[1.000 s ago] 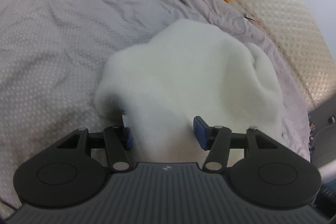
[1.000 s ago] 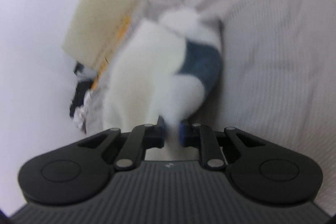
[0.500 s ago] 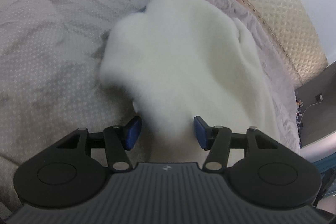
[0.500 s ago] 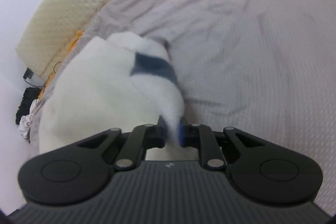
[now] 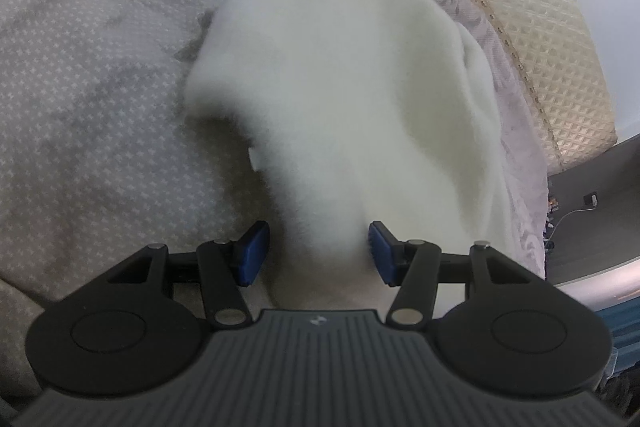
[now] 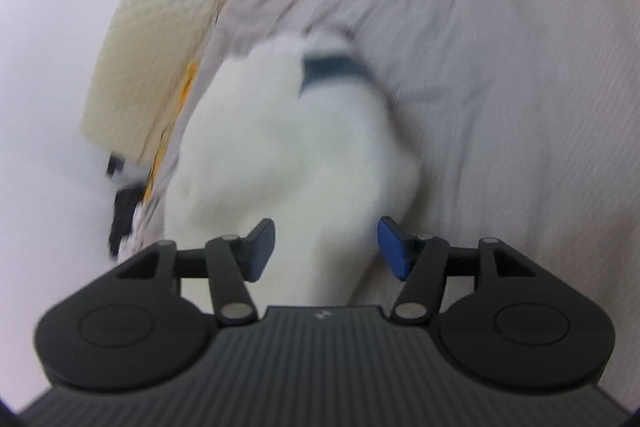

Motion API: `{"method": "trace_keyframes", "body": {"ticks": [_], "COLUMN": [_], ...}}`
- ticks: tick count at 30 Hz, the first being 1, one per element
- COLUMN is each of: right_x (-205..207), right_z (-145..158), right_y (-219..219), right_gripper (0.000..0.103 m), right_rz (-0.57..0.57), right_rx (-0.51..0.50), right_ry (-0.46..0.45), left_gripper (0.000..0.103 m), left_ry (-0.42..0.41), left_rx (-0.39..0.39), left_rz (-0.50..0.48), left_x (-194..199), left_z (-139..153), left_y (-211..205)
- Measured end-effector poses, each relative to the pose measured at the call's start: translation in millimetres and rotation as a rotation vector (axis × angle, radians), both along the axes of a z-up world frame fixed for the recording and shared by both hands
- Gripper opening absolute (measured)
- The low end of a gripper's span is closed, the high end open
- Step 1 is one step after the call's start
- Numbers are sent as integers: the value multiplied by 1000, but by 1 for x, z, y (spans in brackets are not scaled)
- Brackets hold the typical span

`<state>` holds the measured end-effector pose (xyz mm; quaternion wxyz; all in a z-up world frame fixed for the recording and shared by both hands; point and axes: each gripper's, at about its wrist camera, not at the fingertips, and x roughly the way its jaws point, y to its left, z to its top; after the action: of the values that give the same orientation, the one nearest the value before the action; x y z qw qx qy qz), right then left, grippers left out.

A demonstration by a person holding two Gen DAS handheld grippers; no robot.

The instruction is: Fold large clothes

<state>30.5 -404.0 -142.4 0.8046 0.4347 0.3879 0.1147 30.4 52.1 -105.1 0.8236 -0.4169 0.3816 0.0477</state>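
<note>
A fluffy white fleece garment (image 5: 352,99) lies bunched on the wrinkled grey bedsheet (image 5: 88,75), between the left gripper's (image 5: 316,253) parted blue pads and the right gripper's (image 6: 326,247) opening ones.

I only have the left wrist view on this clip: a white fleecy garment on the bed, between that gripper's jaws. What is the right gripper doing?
Observer: The right gripper has its jaws opening. The white garment lies between them, and neither pad presses on it.
Operator: Is the garment plain white all over? That is how it looks from my side.
Observer: No. The right wrist view shows a dark blue band across its far end.
Operator: Is there anything off the bed on that side?
Observer: Yes, some dark items sit beyond the bed's edge, below the headboard. They are too blurred to identify.
</note>
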Motion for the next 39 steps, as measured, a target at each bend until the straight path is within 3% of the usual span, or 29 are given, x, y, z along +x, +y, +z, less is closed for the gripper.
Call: {"method": "trace_keyframes", "body": {"ticks": [4,7,9,10,11,12,14,16,21,23,30,34,39], "right_x": [3,7,13,19,24,29,29,26,9,1,-16,-26,-36], "right_z": [-17,-23,-27,-27,-26,-24,-10,8,54,82,224,316,411], "right_y": [35,55,65,68,70,71,71,70,56,50,52,58,53], "right_gripper": [60,58,48,29,20,18,16,16,15,15,15,15,15], "right_rz": [152,220,247,246,253,259,256,251,200,184,192,171,137], "right_rx": [39,15,-1,-18,-38,-45,-69,-66,-48,-23,-109,-198,-207], "right_ry": [63,68,64,60,55,40,-43,-151,-347,-425,-661,-800,-887], "left_gripper": [60,60,55,44,37,33,18,14,12,12,12,12,12], "left_ry": [4,17,14,13,10,1,-29,-70,-288,-376,-614,-696,-786], "left_rx": [-1,15,30,46,63,79,110,142,203,248,229,279,326], "left_rz": [-7,-8,-6,-7,-9,-10,-20,-28,-36,-40,-38,-49,-78], "left_x": [6,16,23,26,29,31,34,34,18,9,-2,-5,-11], "left_z": [-3,-6,-8,-7,-6,-3,3,15,73,102,223,312,421], "left_y": [-4,-8,-11,-13,-17,-19,-22,-25,-30,-35,-35,-38,-41]}}
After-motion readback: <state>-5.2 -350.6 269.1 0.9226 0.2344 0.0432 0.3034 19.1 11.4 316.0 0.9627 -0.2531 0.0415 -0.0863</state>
